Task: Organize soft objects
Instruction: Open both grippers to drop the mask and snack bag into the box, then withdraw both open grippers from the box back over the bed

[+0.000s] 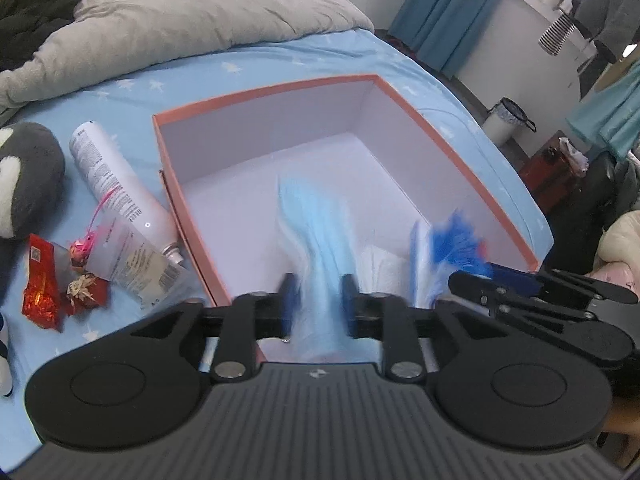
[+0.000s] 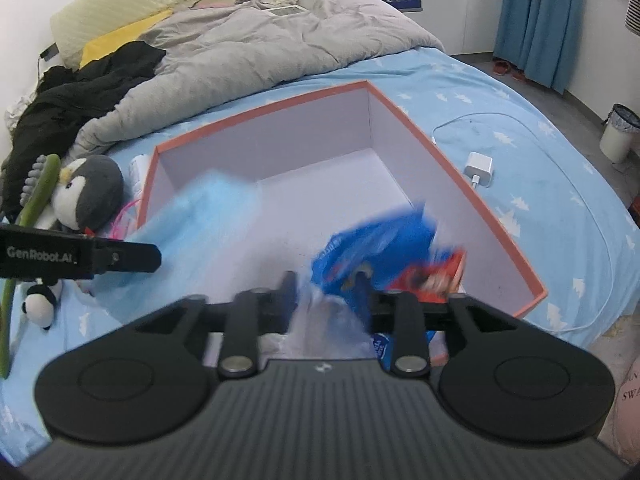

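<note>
An open box with an orange rim (image 1: 260, 94) (image 2: 260, 114) and white inside lies on the blue bedsheet. My left gripper (image 1: 318, 284) (image 2: 154, 258) hangs over its near left part. A blurred light-blue soft pack (image 1: 316, 232) (image 2: 208, 216) sits loose between its parted jaws, trailing down into the box. My right gripper (image 2: 325, 280) (image 1: 460, 280) is over the near right part, jaws apart. A blurred blue, white and red plastic pack (image 2: 376, 248) (image 1: 452, 240) hangs between and beyond them, inside the box.
Left of the box lie a grey penguin plush (image 1: 28, 176) (image 2: 88, 192), a white spray can (image 1: 116, 184), red wrappers (image 1: 40, 292) and a small panda plush (image 2: 40, 306). A grey duvet (image 1: 180, 12) covers the far bed. A white charger (image 2: 480, 170) lies right of the box.
</note>
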{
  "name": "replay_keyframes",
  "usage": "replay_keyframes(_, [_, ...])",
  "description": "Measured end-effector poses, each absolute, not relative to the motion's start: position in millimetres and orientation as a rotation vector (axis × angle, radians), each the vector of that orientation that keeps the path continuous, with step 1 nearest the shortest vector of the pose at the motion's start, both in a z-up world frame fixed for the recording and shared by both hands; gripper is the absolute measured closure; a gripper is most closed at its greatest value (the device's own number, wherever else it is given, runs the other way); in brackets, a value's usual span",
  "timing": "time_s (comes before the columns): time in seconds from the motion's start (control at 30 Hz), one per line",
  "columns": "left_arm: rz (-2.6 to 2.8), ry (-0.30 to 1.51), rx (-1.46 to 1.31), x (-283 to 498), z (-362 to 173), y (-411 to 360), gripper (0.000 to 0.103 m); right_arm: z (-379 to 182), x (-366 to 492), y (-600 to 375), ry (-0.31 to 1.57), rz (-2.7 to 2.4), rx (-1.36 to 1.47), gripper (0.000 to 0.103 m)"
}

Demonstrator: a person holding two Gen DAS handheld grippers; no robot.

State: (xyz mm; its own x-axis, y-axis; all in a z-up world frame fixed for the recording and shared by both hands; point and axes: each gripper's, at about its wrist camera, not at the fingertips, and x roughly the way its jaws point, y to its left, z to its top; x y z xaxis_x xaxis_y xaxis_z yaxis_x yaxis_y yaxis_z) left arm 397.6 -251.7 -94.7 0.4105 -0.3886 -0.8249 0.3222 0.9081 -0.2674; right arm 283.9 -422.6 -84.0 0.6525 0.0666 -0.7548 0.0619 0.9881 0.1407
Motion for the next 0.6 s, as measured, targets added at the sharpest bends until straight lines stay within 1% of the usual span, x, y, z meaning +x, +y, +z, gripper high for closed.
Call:
replay_keyframes(0.03, [-0.446, 1.048, -0.066, 396.4, -93.1, -251.0, 0.061, -83.3, 282.6, -423.9, 0.857, 0.007, 0.166, 0.059])
replay_keyframes(0.27, [-0.447, 0.959, -0.013, 379.3, -70.4, -241.7, 0.061, -69.1, 272.2, -421.1, 0.801, 0.017, 0.163, 0.059])
replay_keyframes(0.6, [-0.467, 0.787, 0.008, 330.9, -28.5, -210.0, 0.061, -25.6, 235.6, -401.1, 0.626, 0.054, 0.139, 0.059])
